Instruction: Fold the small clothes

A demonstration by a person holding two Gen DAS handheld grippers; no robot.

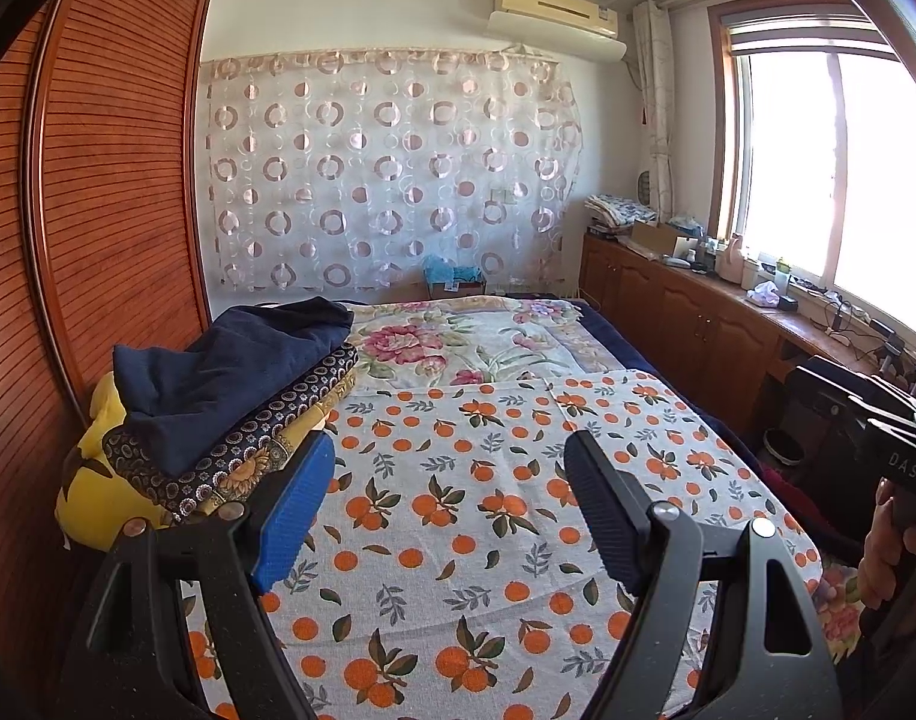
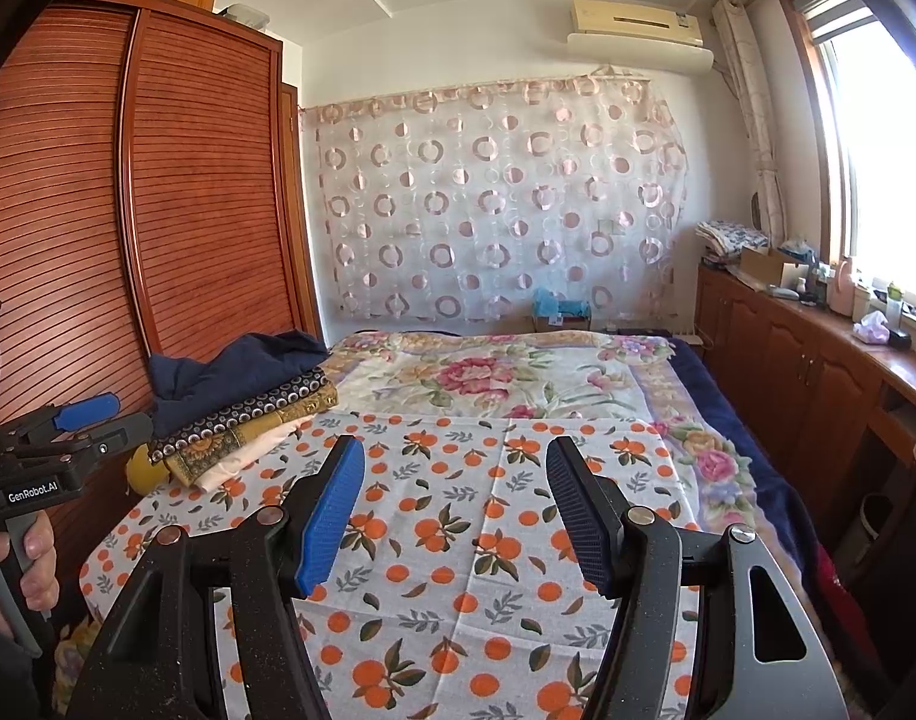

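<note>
A stack of folded clothes [image 1: 230, 408] lies at the left edge of the bed, a dark navy piece on top, a dotted dark piece and yellow sunflower-print pieces under it. The stack also shows in the right wrist view [image 2: 242, 402]. My left gripper [image 1: 449, 456] is open and empty, held above the orange-print cloth [image 1: 458, 510], just right of the stack. My right gripper [image 2: 455, 459] is open and empty above the same cloth [image 2: 458, 540]. The left gripper also shows at the left edge of the right wrist view [image 2: 98, 414].
The bed carries a floral blanket [image 1: 475, 342] behind the orange-print cloth. A slatted wooden wardrobe [image 1: 98, 210] stands close on the left. Low wooden cabinets [image 1: 697, 312] with clutter run under the window on the right. A patterned curtain [image 1: 386, 168] hangs behind.
</note>
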